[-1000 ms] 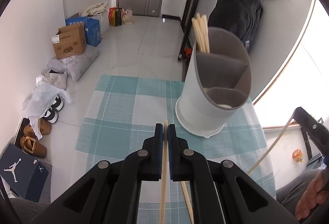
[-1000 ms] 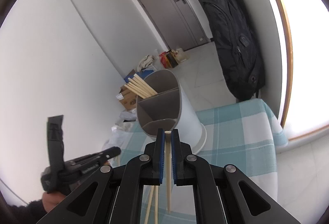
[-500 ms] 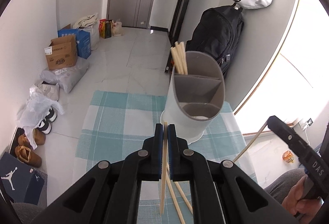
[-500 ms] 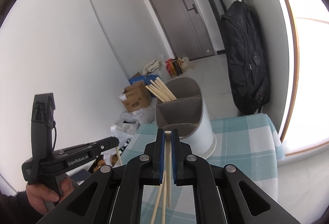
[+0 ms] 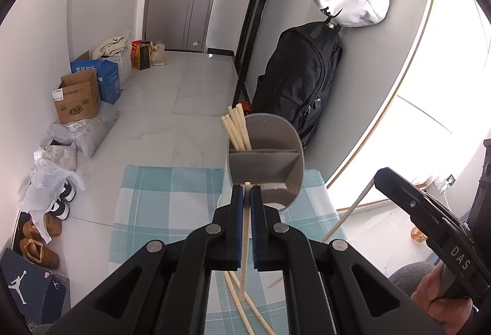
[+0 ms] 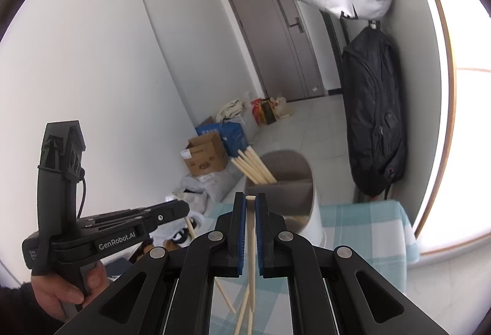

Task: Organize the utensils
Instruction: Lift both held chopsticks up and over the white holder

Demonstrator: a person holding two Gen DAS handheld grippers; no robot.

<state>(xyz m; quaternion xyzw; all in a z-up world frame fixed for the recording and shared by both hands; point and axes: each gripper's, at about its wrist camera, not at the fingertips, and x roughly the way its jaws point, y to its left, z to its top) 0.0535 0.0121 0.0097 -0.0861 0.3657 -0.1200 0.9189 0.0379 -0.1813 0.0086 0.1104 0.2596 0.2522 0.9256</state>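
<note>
Clearly, one chopstick is clamped in the left tool [image 5: 247,193] and another in the right tool [image 6: 250,206], both raised above the checked bench [image 5: 172,190] just short of the grey divided holder [image 5: 266,160]. A miss could be caused by the long free ends swinging, so that a tip is caught on the rim or divider, or the light holder is tipped. Several chopsticks [image 5: 236,129] are already stood in the holder's far compartment, the nearer ones appear bare, and loose chopsticks [image 5: 245,307] are left on the bench.
</note>
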